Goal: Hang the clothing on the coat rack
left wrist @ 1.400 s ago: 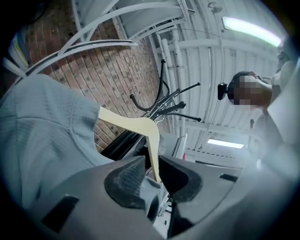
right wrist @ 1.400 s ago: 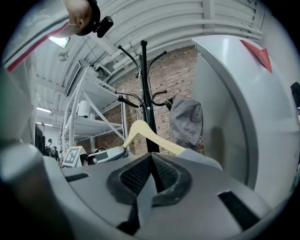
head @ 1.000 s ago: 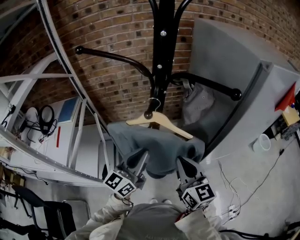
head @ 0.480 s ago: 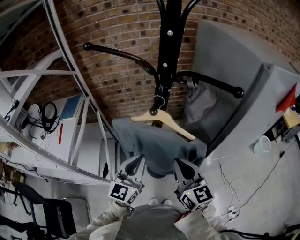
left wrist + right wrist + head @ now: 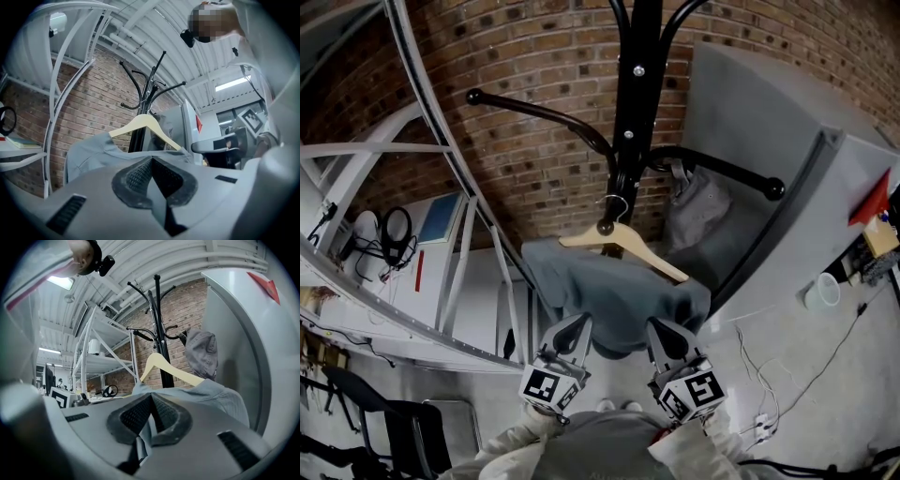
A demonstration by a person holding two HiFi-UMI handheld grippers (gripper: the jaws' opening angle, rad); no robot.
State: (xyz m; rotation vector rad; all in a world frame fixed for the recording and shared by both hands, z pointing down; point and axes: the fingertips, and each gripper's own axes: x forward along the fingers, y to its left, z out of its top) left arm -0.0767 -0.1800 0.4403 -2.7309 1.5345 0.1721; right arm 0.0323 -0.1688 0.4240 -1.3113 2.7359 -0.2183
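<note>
A black coat rack [image 5: 634, 103] stands against the brick wall. A pale wooden hanger [image 5: 628, 246] hangs tilted just in front of its pole, and a grey shirt [image 5: 614, 295] is draped over it. My left gripper [image 5: 578, 324] is shut on the shirt's lower left edge. My right gripper [image 5: 659, 326] is shut on the lower right edge. In the left gripper view the gripper [image 5: 151, 159] pinches cloth below the hanger [image 5: 145, 124], with the rack [image 5: 147, 89] behind. In the right gripper view, cloth runs down between the shut pads of the gripper [image 5: 151, 397] under the hanger [image 5: 164, 367].
A grey cloth item [image 5: 698, 202] hangs from the rack's right arm [image 5: 722, 169]. A tall grey cabinet [image 5: 787, 141] stands close on the right. White metal shelving [image 5: 441, 234] is on the left. A cup [image 5: 817, 291] and cables lie at the right.
My left gripper shifted slightly inward and rolled, and its jaws closed onto the shirt's edge. The right gripper and the hanger stayed almost in place.
</note>
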